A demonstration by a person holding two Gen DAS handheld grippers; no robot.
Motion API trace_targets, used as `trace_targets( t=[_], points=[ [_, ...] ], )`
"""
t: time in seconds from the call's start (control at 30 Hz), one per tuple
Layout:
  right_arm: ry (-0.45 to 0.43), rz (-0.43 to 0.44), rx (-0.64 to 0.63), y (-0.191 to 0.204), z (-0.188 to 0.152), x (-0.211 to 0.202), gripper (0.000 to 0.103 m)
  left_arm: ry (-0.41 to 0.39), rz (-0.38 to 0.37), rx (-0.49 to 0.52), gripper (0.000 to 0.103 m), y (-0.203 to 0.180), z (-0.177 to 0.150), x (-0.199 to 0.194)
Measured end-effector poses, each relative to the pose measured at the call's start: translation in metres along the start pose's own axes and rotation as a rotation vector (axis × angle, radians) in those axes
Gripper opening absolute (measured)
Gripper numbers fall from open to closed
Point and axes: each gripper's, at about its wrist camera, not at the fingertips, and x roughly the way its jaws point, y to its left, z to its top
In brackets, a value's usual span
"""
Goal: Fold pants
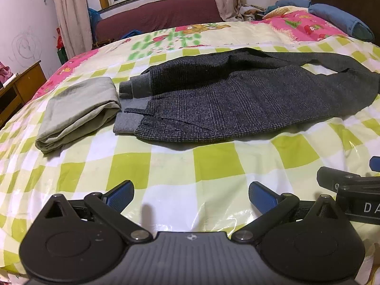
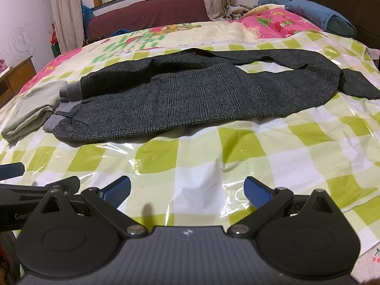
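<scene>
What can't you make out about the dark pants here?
- Left wrist view: the dark pants run out of frame at the right edge.
- Both views: their underside is hidden against the bed cover.
- Waist details: too small and dark to read.

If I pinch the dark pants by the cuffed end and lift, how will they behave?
The dark pants lie limp and rumpled, so they will probably drape and sag. The knit looks thick, so likely heavy-ish. The glossy plastic sheet beneath may let them slide when pushed.
</scene>
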Motion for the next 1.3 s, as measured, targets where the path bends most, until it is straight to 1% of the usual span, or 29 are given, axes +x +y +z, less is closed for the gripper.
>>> trace_targets(
  t=[1.3],
  points=[
    [0.009,0.000,-0.002,0.0018,-0.0031,0.0046,0.100,-0.010,0.009,0.020,0.103,-0.0017,-0.0011,0.0009]
  ],
)
